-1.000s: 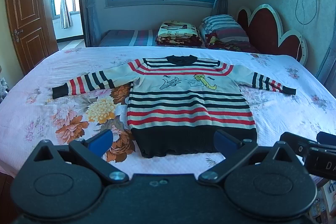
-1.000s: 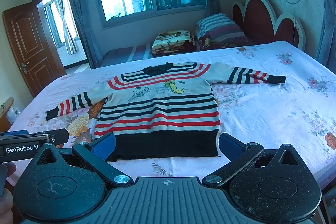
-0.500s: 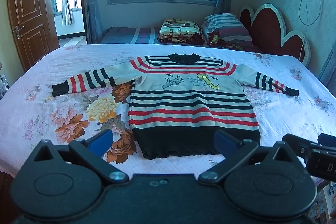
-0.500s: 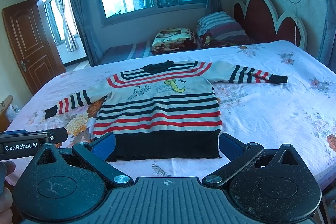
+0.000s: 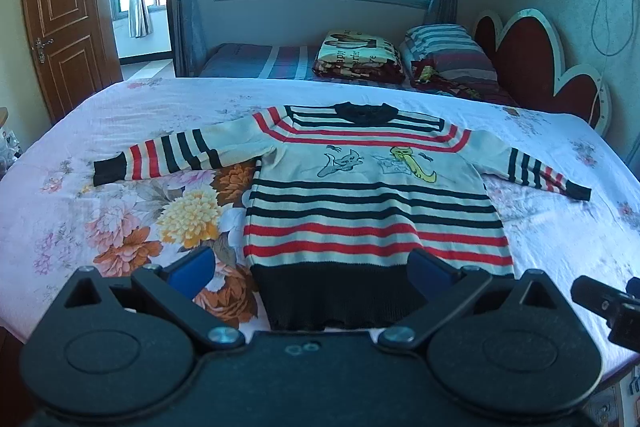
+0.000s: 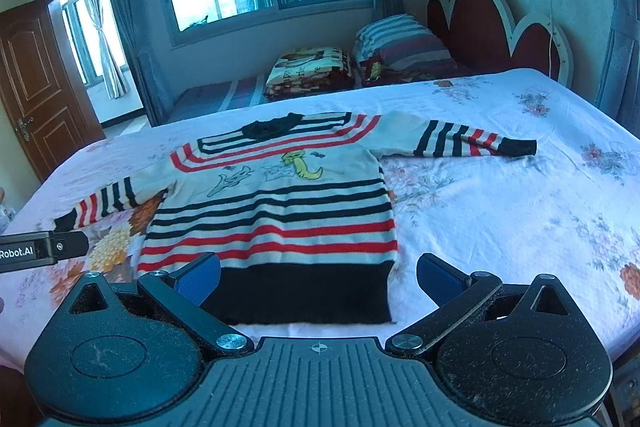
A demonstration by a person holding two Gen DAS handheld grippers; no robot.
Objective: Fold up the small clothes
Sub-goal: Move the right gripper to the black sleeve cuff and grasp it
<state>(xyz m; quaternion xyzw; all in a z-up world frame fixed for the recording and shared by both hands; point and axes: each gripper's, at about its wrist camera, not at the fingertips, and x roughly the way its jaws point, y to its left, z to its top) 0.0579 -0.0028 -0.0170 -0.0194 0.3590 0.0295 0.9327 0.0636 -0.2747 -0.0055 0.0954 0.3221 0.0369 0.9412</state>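
Sweater [image 5: 372,211], a single striped knit, lies face up and flat on the bed [image 5: 60,227], black hem toward the tools and dark collar at the far end, so its long body axis runs straight away from both cameras while the two sleeves stretch out crosswise. The left sleeve [image 5: 160,157] reaches out over the flowered part of the sheet; the right sleeve [image 6: 464,141] points toward the headboard [image 6: 496,27] side. Both tools hang just short of the hem [image 6: 304,293], not touching cloth. The left tool [image 5: 310,269] has its blue pads wide apart and sits over the hem's left half, nearer the left sleeve; the right tool [image 6: 318,273] is likewise spread wide, empty, over the hem's middle, nearer the right sleeve. By my count: one sweater, two sleeves, two tools, and at the far side one folded blanket [image 5: 360,55] beside one striped pillow [image 5: 444,51]. No fold has been made yet, I judge; a first fold would likely bring each sleeve inward with the tool on its own side.
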